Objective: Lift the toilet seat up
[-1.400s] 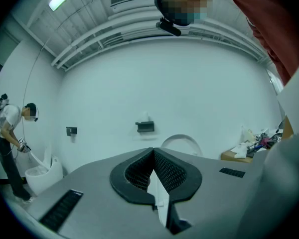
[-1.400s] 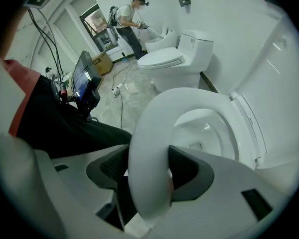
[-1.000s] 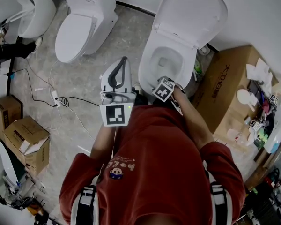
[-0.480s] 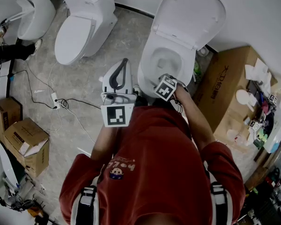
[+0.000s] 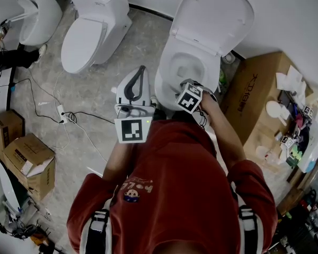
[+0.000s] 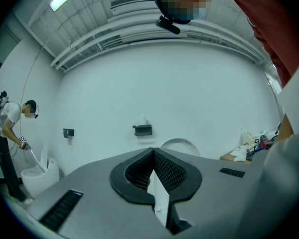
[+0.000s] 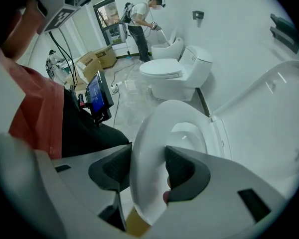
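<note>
Grey marbled floor [image 5: 95, 83] fills the head view from 9 round to 12 o'clock. Three white toilets stand on it: an open toilet [image 5: 167, 83] at 12, a closed toilet [image 5: 90, 33] at 11, and a third toilet [image 5: 42, 15] in the far corner at 10. A small cardboard box [image 5: 8, 128] and a second one [image 5: 29, 160] sit close together at 9, and a large cardboard box [image 5: 254, 107] stands at 3. A black cable [image 5: 40, 102] snakes to a white plug block [image 5: 62, 111]
</note>
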A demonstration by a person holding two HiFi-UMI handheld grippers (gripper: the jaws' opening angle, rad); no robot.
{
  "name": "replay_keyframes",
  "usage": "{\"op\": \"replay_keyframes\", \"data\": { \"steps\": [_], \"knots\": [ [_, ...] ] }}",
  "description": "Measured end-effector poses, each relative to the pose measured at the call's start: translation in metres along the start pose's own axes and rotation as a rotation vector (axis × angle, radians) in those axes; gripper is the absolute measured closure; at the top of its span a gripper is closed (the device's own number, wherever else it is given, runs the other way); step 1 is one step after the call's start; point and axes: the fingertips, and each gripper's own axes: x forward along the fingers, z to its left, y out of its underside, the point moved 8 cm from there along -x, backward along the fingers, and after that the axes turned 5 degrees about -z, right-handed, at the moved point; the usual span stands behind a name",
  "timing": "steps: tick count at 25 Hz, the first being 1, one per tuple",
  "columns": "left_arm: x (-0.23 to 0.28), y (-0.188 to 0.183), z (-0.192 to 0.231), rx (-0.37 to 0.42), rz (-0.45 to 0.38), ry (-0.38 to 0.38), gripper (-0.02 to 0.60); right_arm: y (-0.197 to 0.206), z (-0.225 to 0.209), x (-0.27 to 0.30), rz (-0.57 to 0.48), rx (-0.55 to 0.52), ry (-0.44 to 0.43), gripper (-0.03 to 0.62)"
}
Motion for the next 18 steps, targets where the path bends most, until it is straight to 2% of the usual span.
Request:
{"op": "replay_keyframes", "data": {
  "steps": [18],
  "knots": [
    [0.002,-0.002,0.003,0.006,0.000,0.002,0.569,-0.009,-0.009,-0.019,-0.010,-0.067,0.062,0.401]
  ]
}}
